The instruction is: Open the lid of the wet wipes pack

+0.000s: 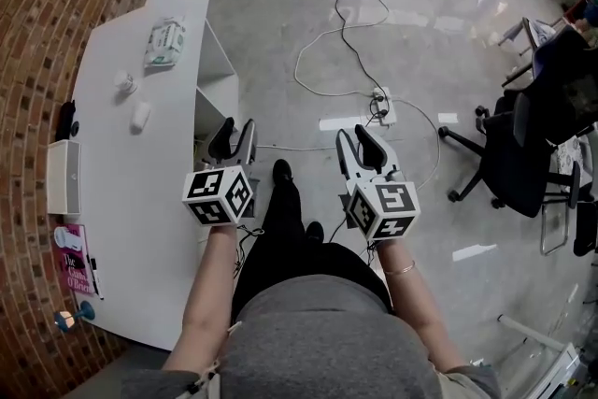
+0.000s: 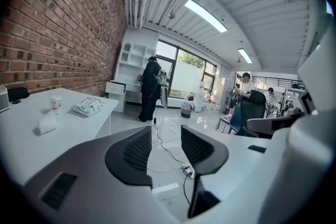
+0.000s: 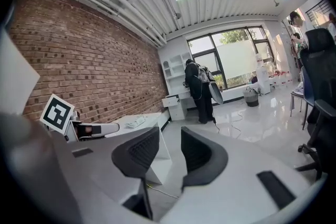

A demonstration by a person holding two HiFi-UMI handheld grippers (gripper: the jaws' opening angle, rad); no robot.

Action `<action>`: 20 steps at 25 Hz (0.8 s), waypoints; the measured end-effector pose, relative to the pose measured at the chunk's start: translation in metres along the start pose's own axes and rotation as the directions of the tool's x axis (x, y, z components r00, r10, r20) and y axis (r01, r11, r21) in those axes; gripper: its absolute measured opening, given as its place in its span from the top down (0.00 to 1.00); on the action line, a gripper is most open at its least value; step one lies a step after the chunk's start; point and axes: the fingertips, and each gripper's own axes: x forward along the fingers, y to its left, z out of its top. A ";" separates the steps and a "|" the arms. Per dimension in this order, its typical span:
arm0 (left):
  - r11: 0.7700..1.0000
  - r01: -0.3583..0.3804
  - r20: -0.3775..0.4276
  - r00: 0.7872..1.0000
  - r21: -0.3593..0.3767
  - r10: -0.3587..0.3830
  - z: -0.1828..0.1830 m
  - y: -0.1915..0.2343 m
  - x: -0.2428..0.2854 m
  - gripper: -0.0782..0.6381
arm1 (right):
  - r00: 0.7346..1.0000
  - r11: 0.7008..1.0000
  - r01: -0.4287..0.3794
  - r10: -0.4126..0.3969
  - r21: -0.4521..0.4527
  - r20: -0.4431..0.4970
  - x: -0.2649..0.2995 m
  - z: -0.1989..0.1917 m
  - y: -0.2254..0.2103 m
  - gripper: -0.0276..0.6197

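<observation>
The left gripper (image 1: 234, 131) and right gripper (image 1: 360, 140) both hang open and empty, well apart from the wet wipes pack (image 1: 165, 43), which lies untouched at eleven o'clock on the worktop (image 1: 121, 192), so the whole task looks yet to do.

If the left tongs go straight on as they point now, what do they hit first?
Likely nothing nearby: the left tongs aim past the white desk at glossy grey floor; depth unclear.
</observation>
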 end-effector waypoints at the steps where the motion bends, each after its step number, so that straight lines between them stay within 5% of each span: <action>1: 1.000 0.000 -0.004 1.000 0.000 0.000 0.001 0.006 0.007 0.66 | 1.000 1.000 -0.001 0.001 -0.002 -0.006 0.009 0.000 -0.001 0.74; 20: 1.000 -0.011 -0.011 1.000 -0.015 0.011 0.067 0.129 0.154 0.66 | 0.997 0.999 -0.039 0.038 -0.027 -0.063 0.225 0.060 0.009 0.77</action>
